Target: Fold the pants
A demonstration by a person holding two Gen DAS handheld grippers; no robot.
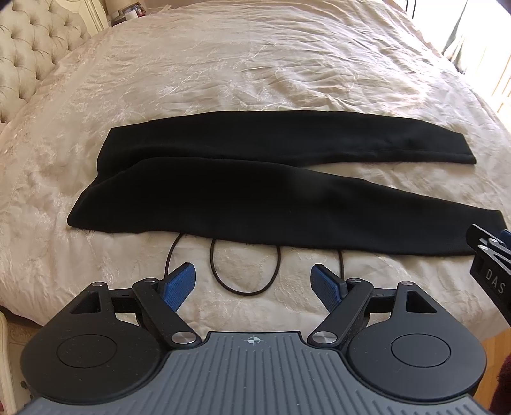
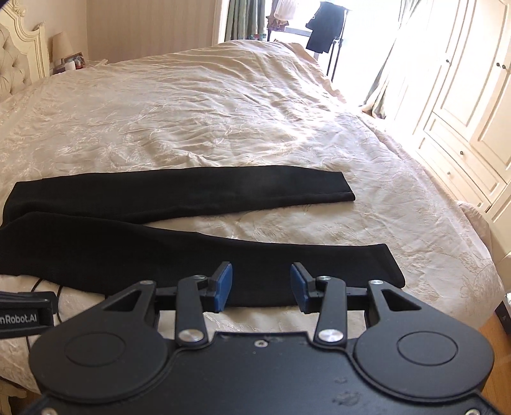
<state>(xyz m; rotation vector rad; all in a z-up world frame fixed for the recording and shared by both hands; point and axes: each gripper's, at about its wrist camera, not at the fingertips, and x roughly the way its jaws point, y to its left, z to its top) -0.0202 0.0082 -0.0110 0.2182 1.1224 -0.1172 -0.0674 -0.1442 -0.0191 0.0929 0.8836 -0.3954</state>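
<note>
Black pants [image 1: 255, 191] lie flat across the cream bedspread [image 1: 223, 73], waist at the left, both legs running right and slightly spread. In the right wrist view the same pants [image 2: 159, 249] fill the lower left, the near leg's cuff [image 2: 388, 265] just right of my fingers. My left gripper [image 1: 254, 284] hovers open above the bedspread just short of the pants' near edge, nothing between its blue pads [image 1: 179, 284]. Over the near leg's lower edge my right gripper [image 2: 260, 285] stands open, its blue pads [image 2: 222, 287] apart and holding nothing. The right gripper's side [image 1: 488, 265] shows at the left wrist view's right edge.
A thin dark cable [image 1: 246, 274] loops on the bedspread between the left gripper and the pants. A tufted headboard [image 1: 28, 54] stands at the left. White wardrobe doors [image 2: 472, 105] and a clothes rack [image 2: 322, 28] by the window lie beyond the bed's right side.
</note>
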